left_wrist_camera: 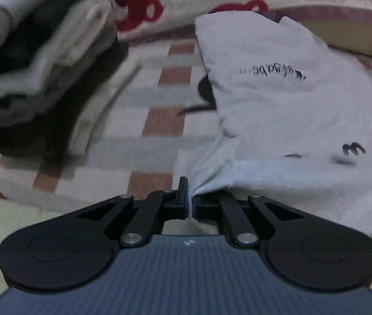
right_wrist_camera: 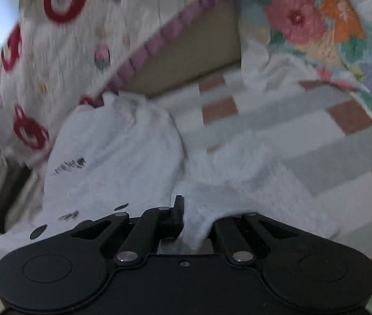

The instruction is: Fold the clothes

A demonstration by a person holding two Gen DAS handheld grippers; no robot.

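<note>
1. Two grippers hold one white shirt (left_wrist_camera: 285,110): the left gripper (left_wrist_camera: 190,202) and right gripper (right_wrist_camera: 186,225) each pinch a bunch of its hem.
2. Several folded clothes (left_wrist_camera: 36,60) sit stacked at ten o'clock in the left view, seemingly finished.
3. Folding looks partway; the shirt lies on the checked blanket (right_wrist_camera: 304,141), at one o'clock from the left gripper.
4. Fabric is soft, fuzzy, creased, with black lettering.

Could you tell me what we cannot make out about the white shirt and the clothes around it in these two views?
- White shirt: black lettering unreadable, blurred in both views.
- Its near edge: hidden behind the left claw and right claw, both clamped on it.
- Stack of folded clothes: motion blur, cut by the left wrist view's edge; count unclear.
</note>
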